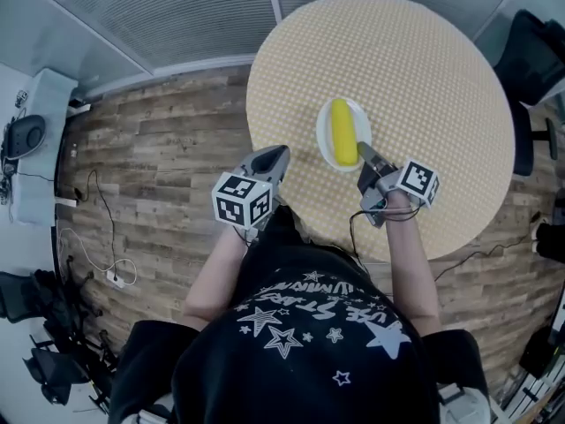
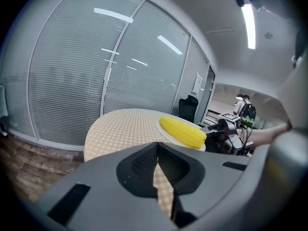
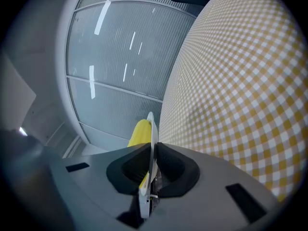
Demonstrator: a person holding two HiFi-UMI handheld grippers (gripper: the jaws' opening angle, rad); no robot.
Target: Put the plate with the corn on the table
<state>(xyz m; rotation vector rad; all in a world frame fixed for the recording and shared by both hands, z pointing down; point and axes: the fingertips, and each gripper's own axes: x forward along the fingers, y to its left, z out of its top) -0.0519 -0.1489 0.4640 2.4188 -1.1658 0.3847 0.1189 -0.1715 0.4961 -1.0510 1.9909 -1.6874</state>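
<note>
Status: carry stage largely complete, set-down not confirmed.

Right claw (image 1: 366, 155): clamped on the near rim of the white plate (image 1: 325, 141), pads pressed against both faces of the rim.

Yellow corn (image 1: 342, 131): lying lengthwise on the plate, fully within the rim.

Plate position: over the round bench (image 1: 424, 69) with the checked cloth, well inboard of the near edge.

Contact between plate underside and cloth: not determinable. Faint shadow on the cloth in the right gripper view, consistent with a small gap, as a judgement only.

Left claw (image 1: 275, 155): closed, nothing between the pads, held at the near edge of the bench, apart from the plate, taking no part in the hold.

Done:
- plate, corn aboard, already over the bench.

Left to do:
- lower to full flat seating on the cloth;
- release the rim;
- draw the right claw clear.

Caution: keep the plate level during lowering, to prevent roll of the corn toward the rim.
</note>
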